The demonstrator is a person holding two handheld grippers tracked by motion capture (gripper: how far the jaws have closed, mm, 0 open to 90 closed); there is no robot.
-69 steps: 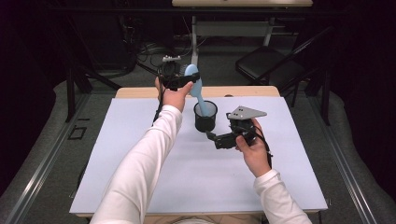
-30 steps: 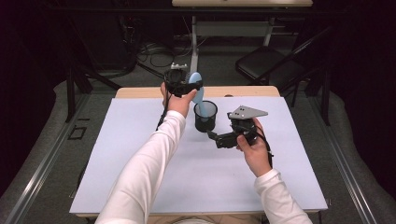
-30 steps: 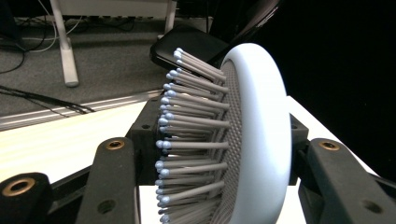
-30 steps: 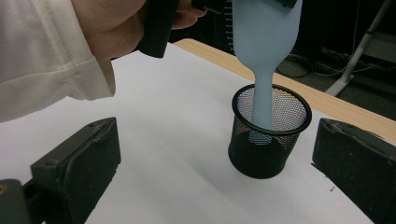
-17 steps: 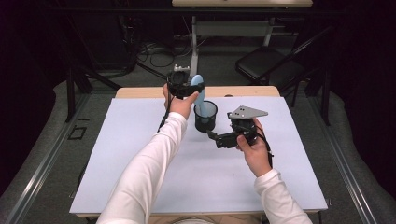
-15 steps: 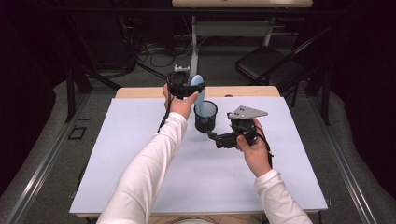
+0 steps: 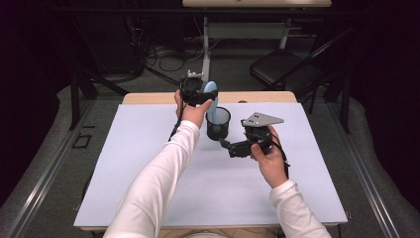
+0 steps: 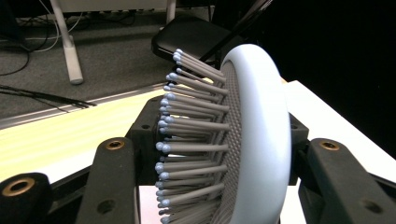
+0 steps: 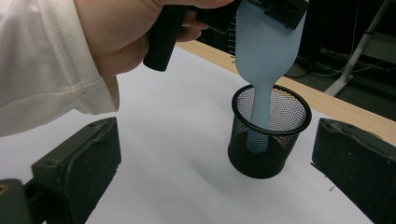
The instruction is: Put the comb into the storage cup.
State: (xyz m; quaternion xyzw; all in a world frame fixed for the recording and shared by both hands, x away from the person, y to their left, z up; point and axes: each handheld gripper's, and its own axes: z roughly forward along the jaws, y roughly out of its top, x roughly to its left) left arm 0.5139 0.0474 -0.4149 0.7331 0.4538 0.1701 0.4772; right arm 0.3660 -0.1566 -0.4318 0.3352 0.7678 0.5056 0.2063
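Left gripper clamped across the head of the pale blue hairbrush, jaws pressing on either side of the bristled oval, seen close in the left gripper view. Hanging from that grip, long axis near upright, head at the top, handle pointing straight down. Handle already inside the black mesh cup, passing through the rim close to its near-left side rather than dead centre, as seen from the right gripper view; end of the handle low in the cup, whether resting on the bottom hard to tell through the mesh. Cup standing upright on the white table cover, toward the far middle. Right gripper just beside the cup on the person's side, jaws spread wide and holding nothing, aimed at the cup but apart from it. Judged next: a short straight descent along the brush's own axis, then release; the left hand the only one in play, the right near enough to steady the cup if it tips
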